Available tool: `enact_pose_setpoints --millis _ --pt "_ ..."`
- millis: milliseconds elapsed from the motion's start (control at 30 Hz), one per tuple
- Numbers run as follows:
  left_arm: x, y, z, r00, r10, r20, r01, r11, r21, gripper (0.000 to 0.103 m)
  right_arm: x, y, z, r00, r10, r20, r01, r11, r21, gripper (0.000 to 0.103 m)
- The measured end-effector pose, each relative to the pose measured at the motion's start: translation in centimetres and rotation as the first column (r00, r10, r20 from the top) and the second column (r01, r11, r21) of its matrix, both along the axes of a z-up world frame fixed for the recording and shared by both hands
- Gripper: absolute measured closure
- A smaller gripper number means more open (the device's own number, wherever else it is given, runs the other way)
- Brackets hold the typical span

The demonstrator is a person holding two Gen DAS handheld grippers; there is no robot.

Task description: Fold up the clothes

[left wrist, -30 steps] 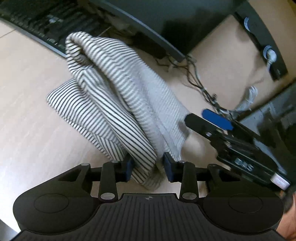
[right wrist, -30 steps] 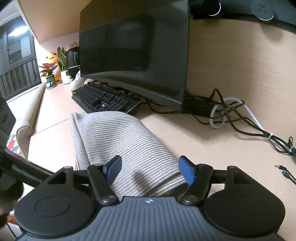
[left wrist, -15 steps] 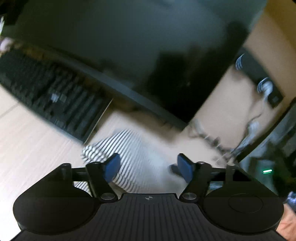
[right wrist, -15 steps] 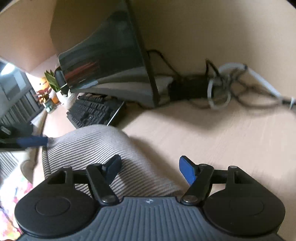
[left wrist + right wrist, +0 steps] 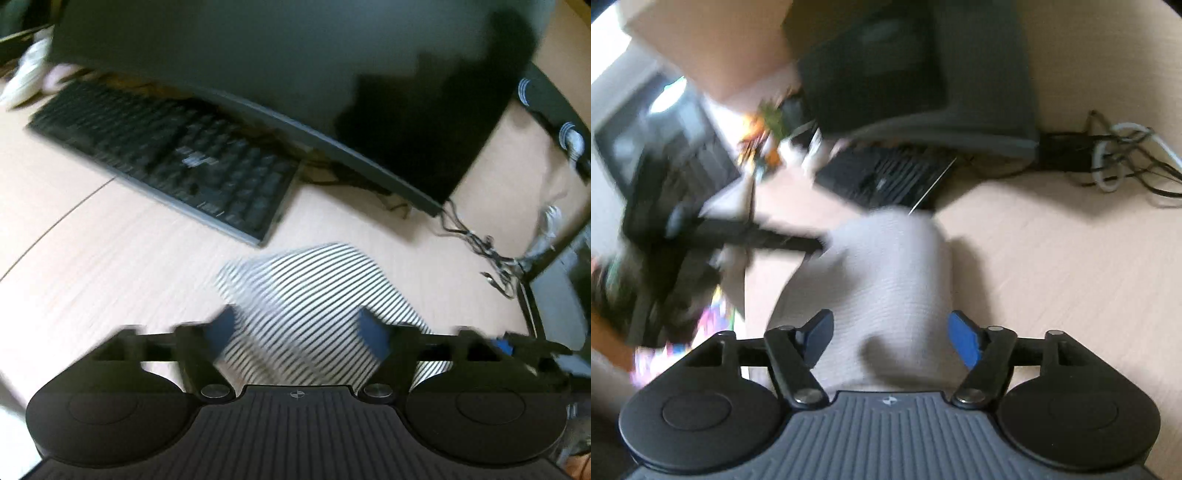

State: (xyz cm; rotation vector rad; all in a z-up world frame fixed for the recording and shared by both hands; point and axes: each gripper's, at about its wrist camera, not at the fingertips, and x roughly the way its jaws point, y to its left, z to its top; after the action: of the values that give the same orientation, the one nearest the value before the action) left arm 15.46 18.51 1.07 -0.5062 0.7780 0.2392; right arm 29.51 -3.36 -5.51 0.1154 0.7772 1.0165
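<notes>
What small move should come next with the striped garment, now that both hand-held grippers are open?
Probably bring the left hand-held gripper down and close it on the near edge of the striped garment. Both it and the right hand-held gripper are open and hold nothing, and the garment lies in a rounded bundle on the desk, not flat. Both views are blurred, so settle first.

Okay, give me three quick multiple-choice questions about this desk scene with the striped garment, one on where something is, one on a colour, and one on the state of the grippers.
1. Where does the keyboard lie?
A. in front of the monitor
B. on the striped garment
C. on the floor

2. The garment's stripes are:
A. red and yellow
B. dark and white
C. plain green

3. The left gripper and right gripper are:
A. both shut on cloth
B. one shut
C. both open

Answers: 1 A, it lies below the screen's edge; 2 B, narrow dark lines on white; 3 C, the fingers stand wide apart.
</notes>
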Motion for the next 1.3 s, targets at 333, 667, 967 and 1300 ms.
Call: enact_pose_setpoints --millis 333,667,967,1300 --pt "1.2 -0.9 -5.6 0.992 -0.089 -0.09 0.059 0.953 -0.296 0.016 6.5 3.1 -5.1 0.973 0.005 -0.232 0.013 0.997 0.077 0.025" --pt "3.6 2.8 -6.0 0.986 -0.139 0.093 0.157 0.964 -0.215 0.033 6.5 6.6 -3.5 0.997 0.009 -0.075 -0.006 0.999 0.041 0.046" --pt "2.1 2.8 -0.7 0.975 -0.172 0.143 0.173 0.985 0.006 0.034 4.6 7.6 -2.3 0.974 -0.012 0.228 0.042 0.991 -0.129 0.041" --pt "9.1 2.9 -1.8 0.972 -0.179 0.154 0.173 0.984 0.051 0.034 -2.5 7.5 1.3 0.921 0.036 0.388 0.015 0.992 -0.126 0.036"
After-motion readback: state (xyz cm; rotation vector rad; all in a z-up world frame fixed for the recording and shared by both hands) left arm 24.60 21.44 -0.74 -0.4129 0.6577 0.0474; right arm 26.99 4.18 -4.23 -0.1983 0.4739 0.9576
